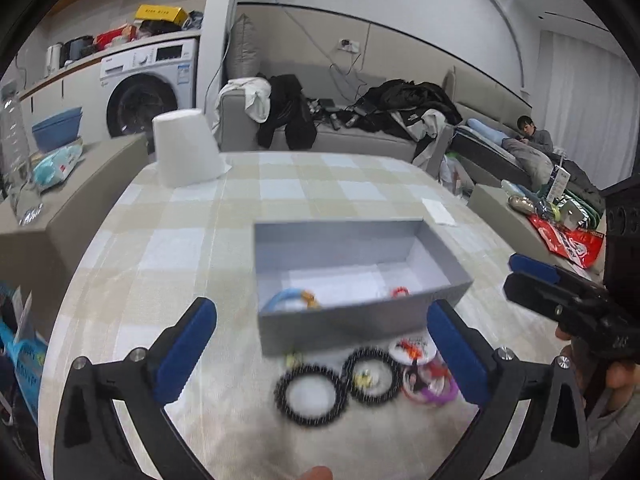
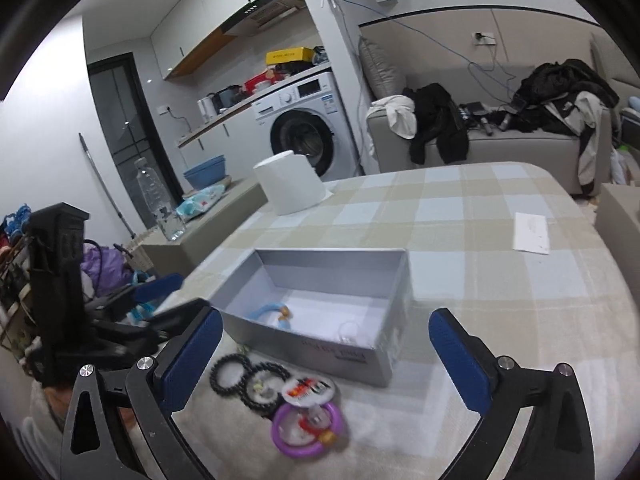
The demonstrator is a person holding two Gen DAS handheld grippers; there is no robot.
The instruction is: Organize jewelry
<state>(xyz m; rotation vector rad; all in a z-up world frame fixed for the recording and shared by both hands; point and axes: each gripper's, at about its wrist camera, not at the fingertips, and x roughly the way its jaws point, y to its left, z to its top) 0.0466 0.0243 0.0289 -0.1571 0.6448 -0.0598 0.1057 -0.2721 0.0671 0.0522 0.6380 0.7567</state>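
Both my jaws hang released over the tabletop [image 2: 480, 216]. Bracelets [image 2: 276, 392] lie just before the box [image 2: 384, 344]: light, beaded, apt to roll; I'd pinch one rim.

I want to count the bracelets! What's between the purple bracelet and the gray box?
In the right wrist view, a white bracelet with red and black bits lies between the purple bracelet and the gray box.

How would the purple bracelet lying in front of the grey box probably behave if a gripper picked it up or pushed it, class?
The purple bracelet holds an even ring shape, so it is probably fairly stiff. It looks thin, likely light. Lying flat on the checked tablecloth, it should slide rather than roll, and its smooth surface may slip between gripper pads.
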